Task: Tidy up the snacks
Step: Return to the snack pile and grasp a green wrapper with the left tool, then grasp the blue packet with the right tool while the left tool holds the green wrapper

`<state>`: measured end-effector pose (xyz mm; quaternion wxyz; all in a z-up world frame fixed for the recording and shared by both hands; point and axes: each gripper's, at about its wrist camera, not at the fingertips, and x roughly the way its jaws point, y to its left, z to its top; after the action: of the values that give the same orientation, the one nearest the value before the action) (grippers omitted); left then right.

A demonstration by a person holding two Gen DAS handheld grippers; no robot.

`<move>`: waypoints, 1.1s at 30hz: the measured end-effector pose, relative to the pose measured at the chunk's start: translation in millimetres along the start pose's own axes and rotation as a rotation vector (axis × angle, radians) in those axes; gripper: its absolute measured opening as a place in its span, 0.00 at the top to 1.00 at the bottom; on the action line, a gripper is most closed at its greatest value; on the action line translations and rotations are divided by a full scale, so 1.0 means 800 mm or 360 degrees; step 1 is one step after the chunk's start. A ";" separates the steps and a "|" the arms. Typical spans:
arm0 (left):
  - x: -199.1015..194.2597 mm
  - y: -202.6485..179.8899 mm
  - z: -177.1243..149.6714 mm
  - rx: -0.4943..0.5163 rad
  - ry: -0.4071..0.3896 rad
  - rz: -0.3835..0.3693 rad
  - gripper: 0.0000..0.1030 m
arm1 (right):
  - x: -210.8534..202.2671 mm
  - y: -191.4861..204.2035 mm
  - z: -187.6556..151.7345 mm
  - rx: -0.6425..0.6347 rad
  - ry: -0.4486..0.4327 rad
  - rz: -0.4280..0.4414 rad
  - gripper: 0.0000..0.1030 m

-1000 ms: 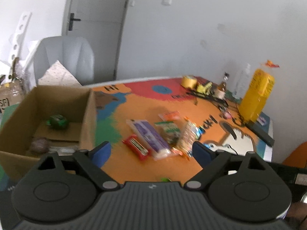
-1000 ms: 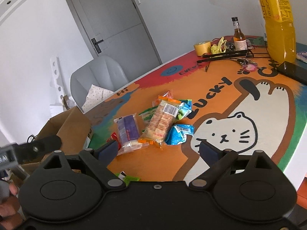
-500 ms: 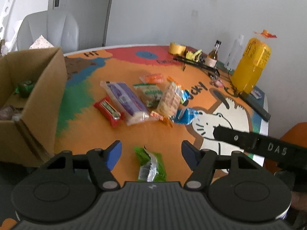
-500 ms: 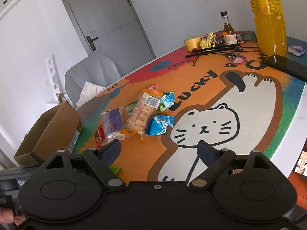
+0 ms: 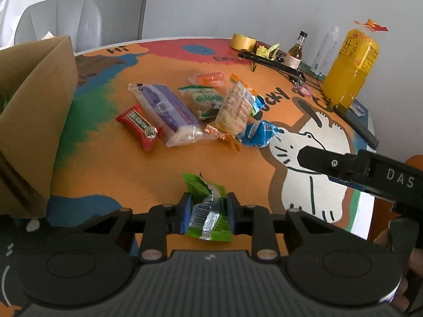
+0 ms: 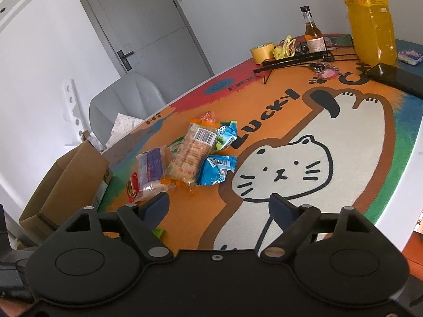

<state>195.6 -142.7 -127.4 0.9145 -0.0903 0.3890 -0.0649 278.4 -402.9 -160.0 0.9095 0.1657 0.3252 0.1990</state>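
Note:
My left gripper [image 5: 208, 211] is low over the near edge of the colourful table mat [image 5: 132, 163]. Its jaws are closing, and the blue pads press both sides of a crumpled green snack packet [image 5: 207, 198]. A corner of that packet [image 6: 158, 232] also shows in the right wrist view. Further in lies the snack pile: a red bar [image 5: 138, 126], a purple pack [image 5: 169, 111], a cracker pack [image 5: 235, 111] and a blue packet [image 5: 257, 133]. The open cardboard box [image 5: 34, 105] stands at the left. My right gripper [image 6: 219, 206] hovers over the cat drawing, its jaws closing slightly with nothing between them.
A tall orange juice bottle [image 5: 349, 66], a small glass bottle [image 5: 296, 52], a tape roll [image 5: 243, 41] and a flat black device [image 5: 357, 126] crowd the far right of the table. A grey chair [image 5: 66, 21] stands behind the box. One of the right gripper's fingers [image 5: 330, 162] reaches in from the right.
My left gripper sank toward the table's near edge and its jaws closed from wide apart onto the green packet. The right gripper dipped slightly and its jaws narrowed a little.

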 end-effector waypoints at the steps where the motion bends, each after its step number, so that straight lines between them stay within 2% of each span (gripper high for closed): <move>1: 0.000 0.002 0.002 -0.0003 -0.0007 0.0003 0.77 | 0.002 0.000 0.000 0.0001 0.0004 0.0001 0.19; 5: -0.005 0.009 0.010 -0.0003 -0.0049 0.0029 0.77 | 0.009 0.003 0.002 -0.0009 -0.0013 -0.0016 0.20; 9: -0.007 0.018 0.021 -0.0015 -0.0078 0.0049 0.77 | 0.021 0.005 0.008 -0.0004 -0.0031 -0.0047 0.30; 14: -0.006 0.027 0.035 -0.0022 -0.0108 0.0070 0.77 | 0.039 0.006 0.016 0.0007 -0.0029 -0.0074 0.30; 28: -0.007 0.042 0.055 -0.0029 -0.0158 0.0088 0.77 | 0.095 0.013 0.028 0.0034 0.0021 -0.0019 0.30; 31: -0.009 0.043 0.055 -0.0032 -0.0166 0.0096 0.77 | 0.101 0.016 0.028 0.0018 0.0014 -0.0021 0.38; 32: -0.009 0.043 0.055 -0.0034 -0.0167 0.0100 0.77 | 0.101 0.016 0.028 0.0019 0.0008 -0.0027 0.47; 33: -0.010 0.044 0.055 -0.0038 -0.0169 0.0103 0.78 | 0.102 0.014 0.028 0.0033 0.0010 -0.0013 0.61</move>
<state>223.7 -101.8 -99.5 0.9343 -0.0920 0.3434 -0.0259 347.9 -358.8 -181.4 0.9075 0.1732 0.3307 0.1924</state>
